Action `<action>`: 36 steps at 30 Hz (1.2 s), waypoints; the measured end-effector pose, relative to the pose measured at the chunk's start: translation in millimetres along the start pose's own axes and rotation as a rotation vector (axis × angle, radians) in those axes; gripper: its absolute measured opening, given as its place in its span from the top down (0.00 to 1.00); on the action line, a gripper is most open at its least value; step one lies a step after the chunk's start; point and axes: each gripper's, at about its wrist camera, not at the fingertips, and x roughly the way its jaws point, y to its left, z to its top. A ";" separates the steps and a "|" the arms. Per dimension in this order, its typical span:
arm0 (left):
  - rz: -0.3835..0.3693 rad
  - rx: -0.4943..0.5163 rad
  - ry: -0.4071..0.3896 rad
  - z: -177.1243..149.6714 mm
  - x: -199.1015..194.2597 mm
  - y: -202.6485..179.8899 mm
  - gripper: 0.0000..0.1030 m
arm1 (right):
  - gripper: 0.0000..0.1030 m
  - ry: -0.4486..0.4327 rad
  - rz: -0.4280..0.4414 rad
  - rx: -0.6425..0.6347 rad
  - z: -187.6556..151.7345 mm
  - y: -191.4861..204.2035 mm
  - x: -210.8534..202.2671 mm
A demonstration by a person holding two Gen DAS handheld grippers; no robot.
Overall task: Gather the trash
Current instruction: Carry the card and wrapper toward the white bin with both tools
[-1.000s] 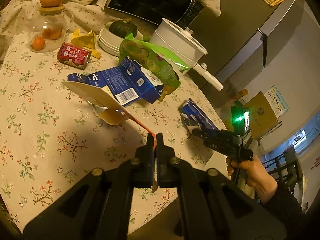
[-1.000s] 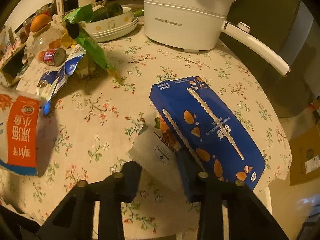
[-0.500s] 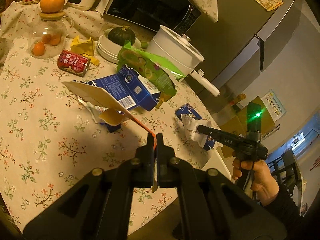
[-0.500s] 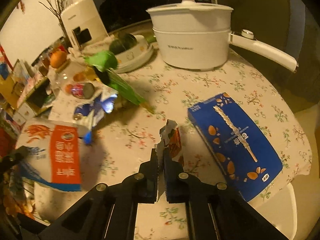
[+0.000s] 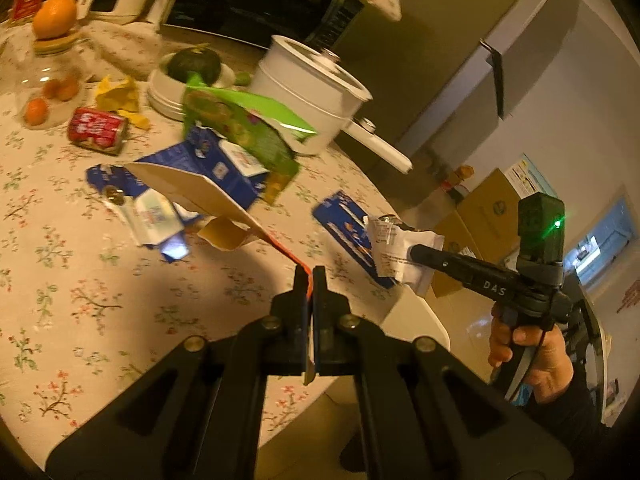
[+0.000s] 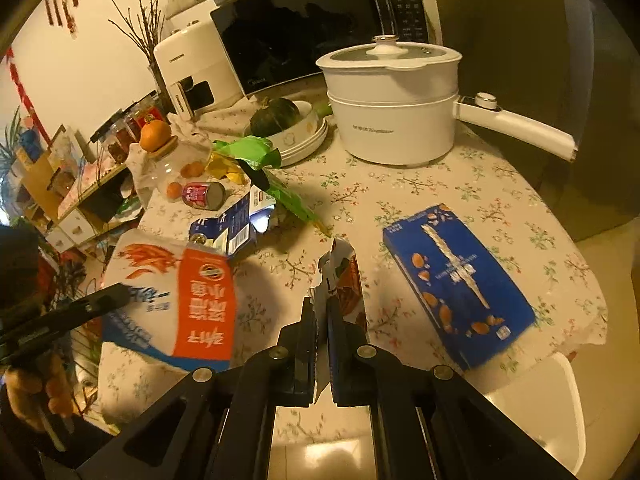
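Meanwhile, both jaws pinched trash above the bench: left gripper (image 5: 308,276) a flattened carton (image 5: 192,190), right gripper (image 6: 321,308) a wrapper (image 6: 340,276), each likely needing a firm hold.

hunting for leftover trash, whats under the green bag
The green bag leans over a torn blue carton on the table. Whatever lies behind that pile is covered.

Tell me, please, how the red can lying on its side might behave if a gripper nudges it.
The red can lies on its side, so it would probably roll. It looks rigid, likely keeping its shape. The floral tablecloth may slow it.
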 end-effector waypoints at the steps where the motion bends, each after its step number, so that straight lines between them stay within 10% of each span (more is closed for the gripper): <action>1: -0.007 0.005 0.005 -0.3 2.0 -3.8 0.98 | 0.95 -0.001 -0.001 0.004 -2.6 -2.6 -4.7; 36: -0.186 0.239 0.229 -49.3 105.9 -153.9 0.98 | 0.94 0.039 -0.178 0.257 -112.5 -155.8 -106.6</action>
